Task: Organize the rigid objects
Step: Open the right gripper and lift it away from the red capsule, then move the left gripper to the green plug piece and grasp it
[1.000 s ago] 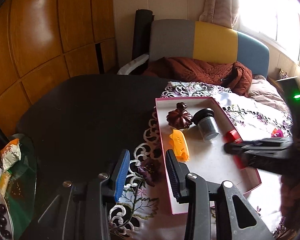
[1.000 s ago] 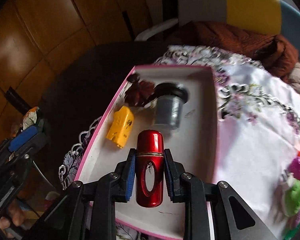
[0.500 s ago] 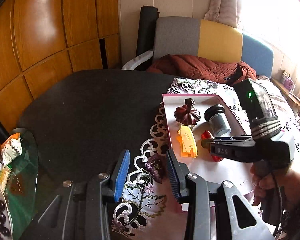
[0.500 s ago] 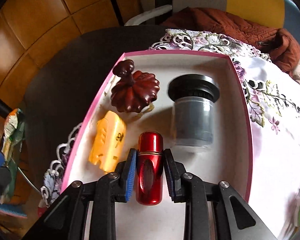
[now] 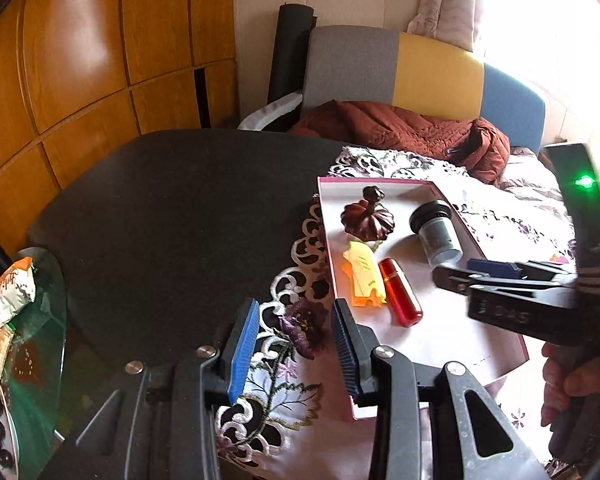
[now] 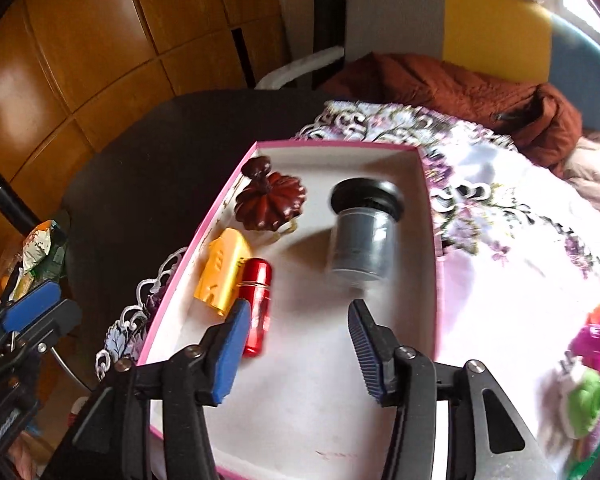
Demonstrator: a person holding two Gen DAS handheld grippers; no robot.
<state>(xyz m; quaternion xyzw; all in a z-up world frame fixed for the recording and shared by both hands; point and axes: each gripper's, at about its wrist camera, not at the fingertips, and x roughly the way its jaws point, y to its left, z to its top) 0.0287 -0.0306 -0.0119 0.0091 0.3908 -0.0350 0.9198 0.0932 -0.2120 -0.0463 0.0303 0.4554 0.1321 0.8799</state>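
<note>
Item: red cylinder (image 6: 256, 304). Location: lying on its side on the floor of the pink-rimmed tray (image 6: 204, 236), touching the yellow block (image 6: 222, 270) on its left. Status: released.

Right tongs (image 6: 296, 344): your jaws have just been opening and stand spread, nothing between them; the left pad sits just beside the cylinder's near end but does not press it.

Left tongs (image 5: 294, 344): partly spread, empty, hovering over the embroidered cloth (image 5: 296, 332) at the tray's near-left corner.

Other tray contents: dark red pumpkin-shaped piece (image 6: 270, 202) at the far left, grey jar with black lid (image 6: 362, 236) lying on its side at the far right.

Step in hand, as I judge it: placing of the red cylinder is done; you are clearing the right tongs from it.

Next move: lift clear without nudging the cylinder, which looks likely to roll. Then swing right to the pink and green toys (image 6: 588, 364) on the cloth outside the tray, apparently the pieces left to gather. The near half of the tray floor is bare.
</note>
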